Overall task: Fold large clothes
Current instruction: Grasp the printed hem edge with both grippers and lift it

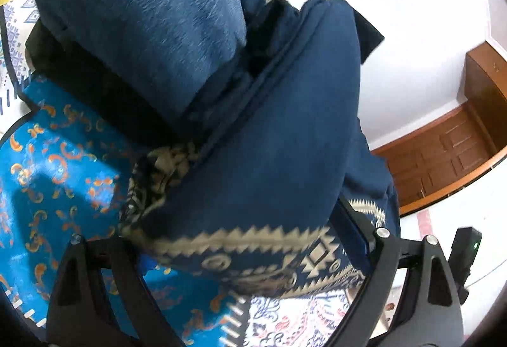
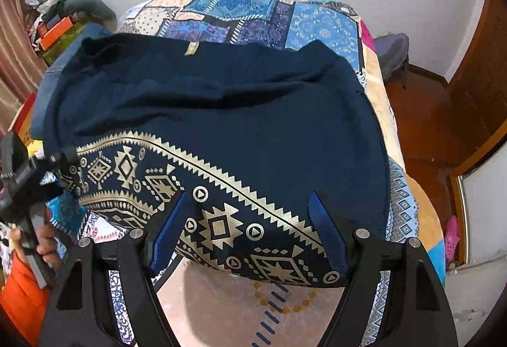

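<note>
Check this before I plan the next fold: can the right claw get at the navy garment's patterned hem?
Probably yes. The right claw is open, its blue fingers straddle the patterned hem of the navy garment, which lies on the quilt, and nothing sits between them.

Our left wrist view presses close against the navy garment; our right looks toward twelve o'clock over it, bedspread beyond.
</note>
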The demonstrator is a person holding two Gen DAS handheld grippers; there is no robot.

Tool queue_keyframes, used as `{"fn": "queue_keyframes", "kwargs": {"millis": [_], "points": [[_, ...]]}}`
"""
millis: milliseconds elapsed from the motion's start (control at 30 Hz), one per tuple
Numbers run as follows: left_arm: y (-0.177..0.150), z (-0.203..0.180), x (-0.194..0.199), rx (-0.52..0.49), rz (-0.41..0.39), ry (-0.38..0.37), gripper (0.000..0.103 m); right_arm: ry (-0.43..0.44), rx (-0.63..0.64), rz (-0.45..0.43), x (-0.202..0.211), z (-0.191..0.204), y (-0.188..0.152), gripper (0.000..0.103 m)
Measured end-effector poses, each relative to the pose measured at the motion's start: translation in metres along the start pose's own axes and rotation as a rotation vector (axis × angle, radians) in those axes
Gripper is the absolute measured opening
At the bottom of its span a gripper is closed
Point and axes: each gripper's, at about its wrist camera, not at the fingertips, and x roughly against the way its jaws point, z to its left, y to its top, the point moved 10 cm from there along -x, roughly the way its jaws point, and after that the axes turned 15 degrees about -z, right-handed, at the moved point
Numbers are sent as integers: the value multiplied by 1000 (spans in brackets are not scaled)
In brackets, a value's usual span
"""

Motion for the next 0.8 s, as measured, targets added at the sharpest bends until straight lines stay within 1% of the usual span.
{"fn": "queue_keyframes", "kwargs": {"millis": [33, 100, 167, 200, 267, 367, 433, 500, 533, 633, 700, 767, 800], "points": [[2, -2, -2, -8, -5, 14, 91, 2, -3, 4, 0, 0, -1, 74], [3, -9, -2, -29, -16, 26, 78, -1, -5, 4, 1, 1, -2, 74], [2, -19, 2, -37, -4, 40, 59, 4, -4, 2, 6, 2, -2, 74], [2, -23, 5, -25, 5, 41, 55, 6, -2, 1, 8, 3, -1, 74], [4, -34, 13, -11, 28, 40, 33, 11, 7, -1, 12, 6, 1, 74], [10, -55, 28, -48, 45, 47, 20, 26, 20, -2, 19, 12, 7, 74], [16, -77, 39, -88, 27, 31, 16, 60, 18, -3, 22, 20, 13, 74], [26, -101, 59, -175, -21, 22, 14, 93, 3, -21, 25, 30, 23, 74], [30, -112, 64, -201, -41, 18, 14, 105, -5, -30, 26, 34, 27, 74], [39, -139, 84, -252, -97, 1, 13, 148, -19, -68, 26, 54, 44, 74], [43, -152, 93, -286, -137, 2, 13, 157, -5, -78, 18, 65, 52, 74], [48, -162, 104, -342, -185, 2, 13, 163, 20, -58, 2, 77, 53, 74], [46, -169, 107, -383, -206, 11, 13, 175, 27, -25, -9, 83, 47, 74]]}}
